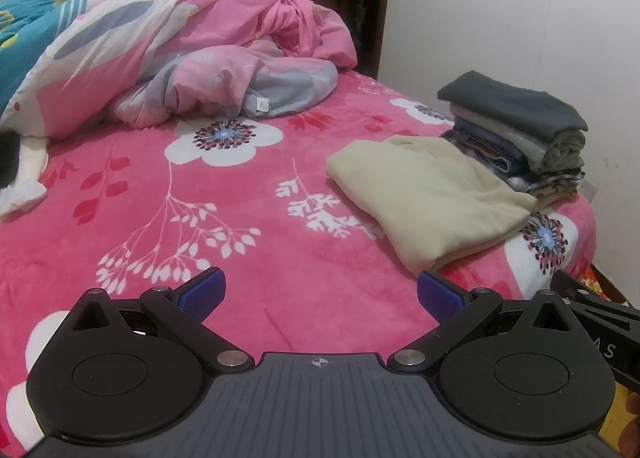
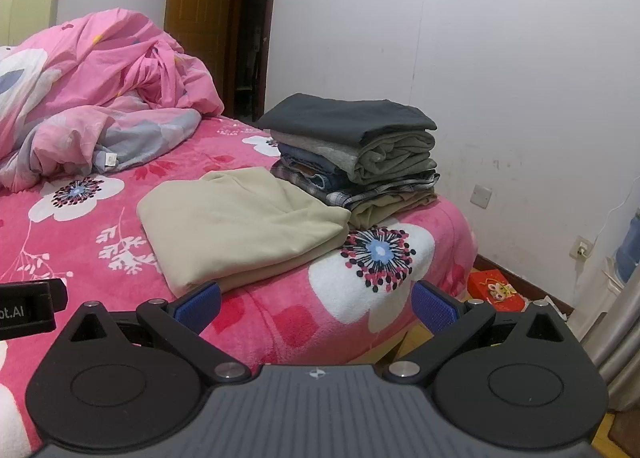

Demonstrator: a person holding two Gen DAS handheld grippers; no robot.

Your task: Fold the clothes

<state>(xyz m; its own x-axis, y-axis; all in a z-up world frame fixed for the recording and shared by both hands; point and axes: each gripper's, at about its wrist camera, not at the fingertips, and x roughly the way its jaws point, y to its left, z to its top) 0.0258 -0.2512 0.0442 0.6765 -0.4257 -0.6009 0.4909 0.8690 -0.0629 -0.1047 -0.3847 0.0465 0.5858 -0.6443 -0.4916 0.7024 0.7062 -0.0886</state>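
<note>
A folded beige garment (image 1: pixel 432 193) lies flat on the pink flowered bedspread (image 1: pixel 248 217), next to a stack of folded clothes (image 1: pixel 520 133) with a dark grey piece on top. In the right wrist view the beige garment (image 2: pixel 236 221) lies left of the stack (image 2: pixel 356 153) near the bed's corner. My left gripper (image 1: pixel 320 294) is open and empty, a short way before the garment. My right gripper (image 2: pixel 316 302) is open and empty over the bed's front edge, just before the garment.
A crumpled pink duvet (image 1: pixel 200 41) is heaped at the far side of the bed, with a teal pillow (image 1: pixel 20 37) at the left. A white wall (image 2: pixel 500 77) stands right of the bed. A red box (image 2: pixel 496 290) lies on the floor below.
</note>
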